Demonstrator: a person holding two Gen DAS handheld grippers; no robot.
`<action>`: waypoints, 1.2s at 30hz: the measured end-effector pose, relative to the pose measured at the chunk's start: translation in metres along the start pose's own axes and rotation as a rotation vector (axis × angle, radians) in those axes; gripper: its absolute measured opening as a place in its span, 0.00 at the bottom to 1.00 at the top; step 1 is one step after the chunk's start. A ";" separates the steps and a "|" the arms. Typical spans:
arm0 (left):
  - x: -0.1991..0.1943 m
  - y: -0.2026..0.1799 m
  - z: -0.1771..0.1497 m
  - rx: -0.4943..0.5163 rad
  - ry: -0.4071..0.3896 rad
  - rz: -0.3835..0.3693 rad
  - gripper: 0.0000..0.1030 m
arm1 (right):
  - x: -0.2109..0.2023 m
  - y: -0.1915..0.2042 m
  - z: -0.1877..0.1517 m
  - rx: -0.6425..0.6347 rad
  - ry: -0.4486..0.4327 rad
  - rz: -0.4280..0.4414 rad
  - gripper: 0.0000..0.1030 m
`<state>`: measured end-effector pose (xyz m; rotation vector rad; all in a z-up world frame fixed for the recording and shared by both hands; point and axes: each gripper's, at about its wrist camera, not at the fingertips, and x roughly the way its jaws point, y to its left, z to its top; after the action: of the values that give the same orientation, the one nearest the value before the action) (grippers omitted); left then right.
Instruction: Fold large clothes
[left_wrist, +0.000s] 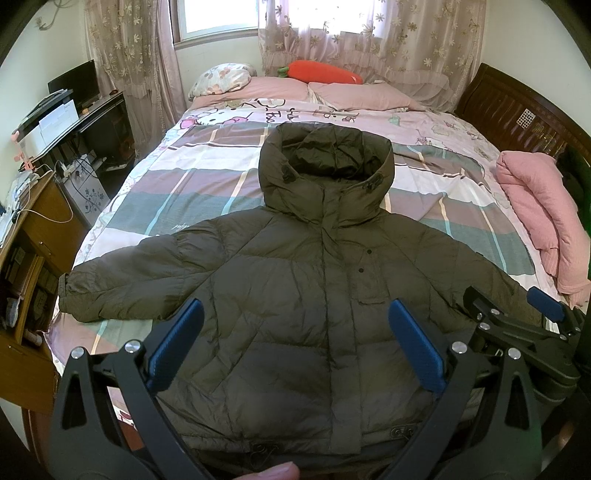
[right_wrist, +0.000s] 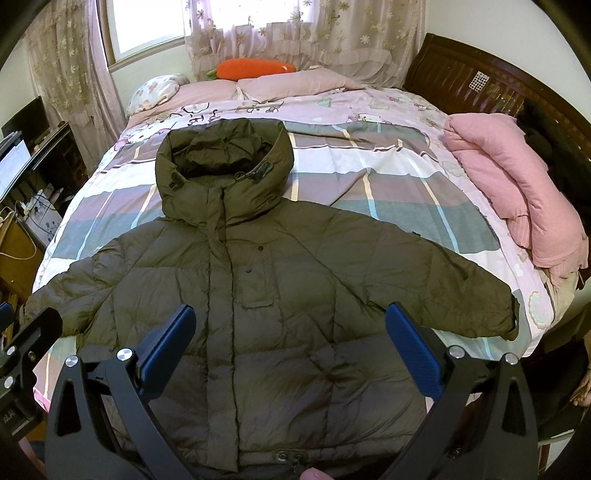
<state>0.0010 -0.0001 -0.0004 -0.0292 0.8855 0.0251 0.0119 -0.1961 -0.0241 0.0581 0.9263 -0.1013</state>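
A large olive-green hooded puffer jacket (left_wrist: 295, 280) lies flat, front up, on the bed, sleeves spread to both sides and hood pointing toward the pillows; it also shows in the right wrist view (right_wrist: 258, 288). My left gripper (left_wrist: 295, 321) is open and empty, held above the jacket's lower body. My right gripper (right_wrist: 291, 325) is open and empty too, above the lower body a little to the right. The right gripper also shows at the right edge of the left wrist view (left_wrist: 517, 314).
The bed has a pink and grey plaid cover (left_wrist: 177, 184). A folded pink blanket (right_wrist: 517, 192) lies at its right side. Pillows and an orange carrot plush (left_wrist: 321, 72) sit at the far end. A desk (left_wrist: 74, 122) and wooden cabinet (left_wrist: 29, 266) stand left; a dark headboard (right_wrist: 480, 85) stands right.
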 end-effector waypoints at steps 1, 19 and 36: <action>0.000 0.000 0.000 0.000 0.000 0.000 0.98 | 0.000 0.000 0.000 0.000 0.001 0.000 0.99; 0.000 0.001 0.001 0.002 0.002 0.003 0.98 | 0.004 0.004 -0.005 0.000 0.007 0.004 0.99; 0.019 0.012 0.001 0.026 -0.001 -0.007 0.98 | 0.012 0.008 -0.012 -0.006 0.018 0.024 0.99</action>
<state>0.0133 0.0123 -0.0150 -0.0080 0.8851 0.0073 0.0107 -0.1882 -0.0408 0.0645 0.9437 -0.0753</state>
